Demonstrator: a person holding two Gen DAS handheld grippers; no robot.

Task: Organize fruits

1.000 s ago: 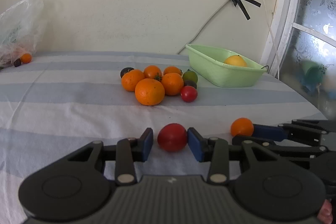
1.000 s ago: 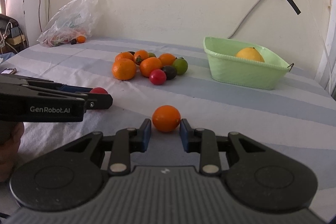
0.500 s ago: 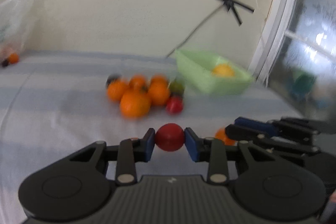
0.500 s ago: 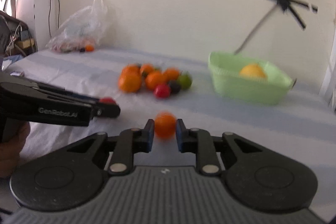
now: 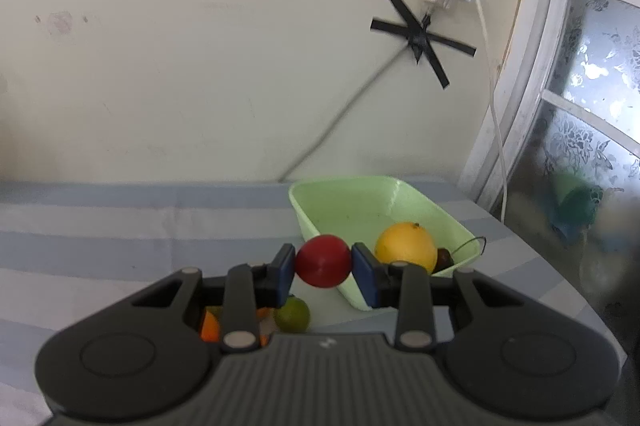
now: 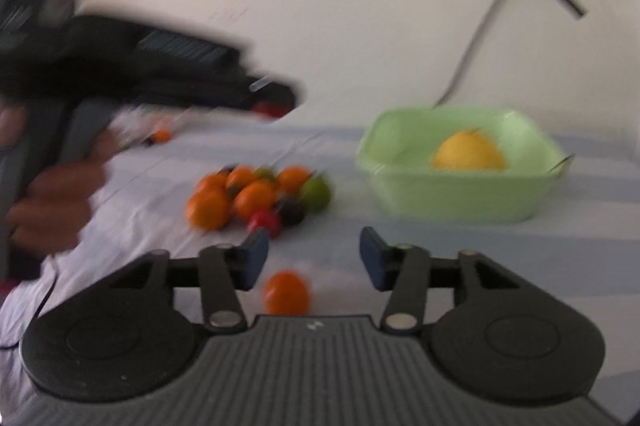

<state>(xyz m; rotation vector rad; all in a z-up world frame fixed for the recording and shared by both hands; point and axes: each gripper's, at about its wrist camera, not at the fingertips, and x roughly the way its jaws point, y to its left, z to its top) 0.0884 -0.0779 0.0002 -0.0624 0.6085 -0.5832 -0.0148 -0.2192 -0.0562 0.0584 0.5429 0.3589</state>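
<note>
We carry the red fruit (image 5: pixel 323 260) clamped in the left tongs (image 5: pixel 324 272) toward the green basin (image 5: pixel 320 216), centre frame. Right tongs (image 6: pixel 314 258) have just opened wide, small orange (image 6: pixel 286 292) below them, apart.

fruit pile (image 6: pixel 260 192) left of basin (image 6: pixel 460 202) on table, one large fruit (image 6: pixel 468 152) inside, seemingly
</note>
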